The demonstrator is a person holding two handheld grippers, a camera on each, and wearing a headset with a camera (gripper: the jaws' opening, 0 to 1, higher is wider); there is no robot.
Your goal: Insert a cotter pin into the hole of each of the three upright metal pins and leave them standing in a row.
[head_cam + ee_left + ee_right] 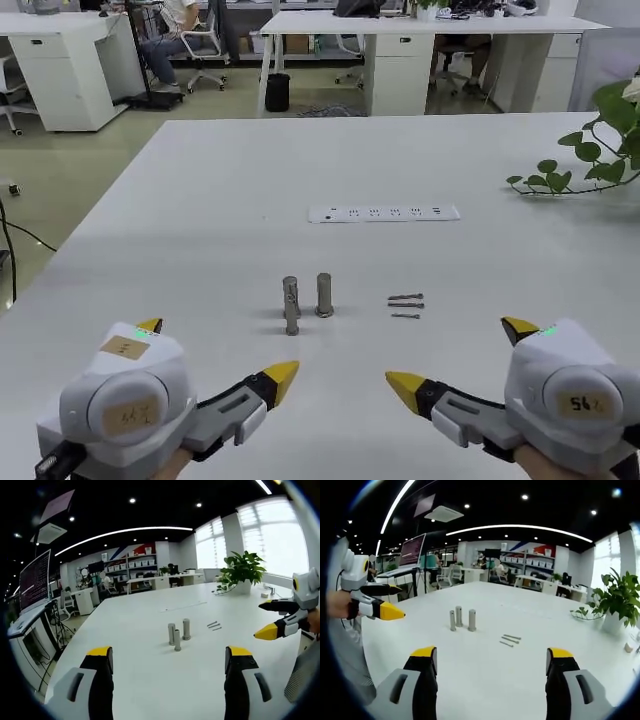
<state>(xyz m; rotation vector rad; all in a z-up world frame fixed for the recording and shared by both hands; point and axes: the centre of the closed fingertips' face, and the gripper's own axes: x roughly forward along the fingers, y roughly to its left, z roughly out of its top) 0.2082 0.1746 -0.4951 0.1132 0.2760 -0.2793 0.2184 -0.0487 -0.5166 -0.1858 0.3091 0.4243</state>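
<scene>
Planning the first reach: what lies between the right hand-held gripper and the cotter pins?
Nothing: in the head view, bare tabletop runs from the right hand-held gripper to the three cotter pins.

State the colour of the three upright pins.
Grey metal pins; head view shows them best.

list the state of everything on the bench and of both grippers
three cotter pins, lying flat, loose, none inserted
three metal pins, upright, close together, nothing through them
left gripper, open, holding nothing
right gripper, open, holding nothing
</scene>
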